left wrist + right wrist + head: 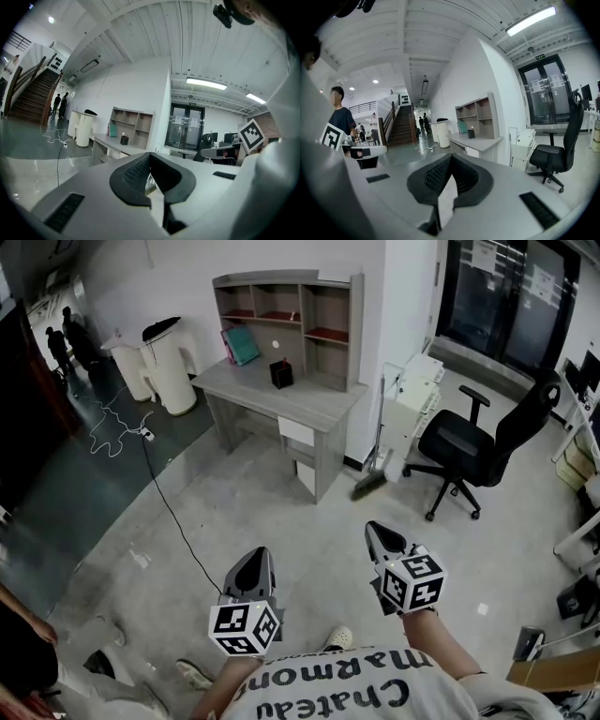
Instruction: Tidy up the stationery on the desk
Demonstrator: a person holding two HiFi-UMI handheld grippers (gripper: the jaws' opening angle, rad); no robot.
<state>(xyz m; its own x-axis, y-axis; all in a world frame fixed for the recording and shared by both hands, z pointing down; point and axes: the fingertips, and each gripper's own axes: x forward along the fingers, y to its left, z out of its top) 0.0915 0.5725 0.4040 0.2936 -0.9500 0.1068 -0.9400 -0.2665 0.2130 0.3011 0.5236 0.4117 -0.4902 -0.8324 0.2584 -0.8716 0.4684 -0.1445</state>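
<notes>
The grey desk with a shelf hutch stands far ahead across the floor. On it sit a black pen holder and a teal folder leaning in the hutch. My left gripper and right gripper hang low over the floor, well short of the desk, both shut with nothing between the jaws. In the left gripper view the left gripper points toward the desk and pen holder. In the right gripper view the right gripper faces the desk too.
A black office chair stands right of the desk, with a white cabinet and a broom between them. White bins stand left of the desk. A black cable crosses the floor. Someone's shoes are at bottom left.
</notes>
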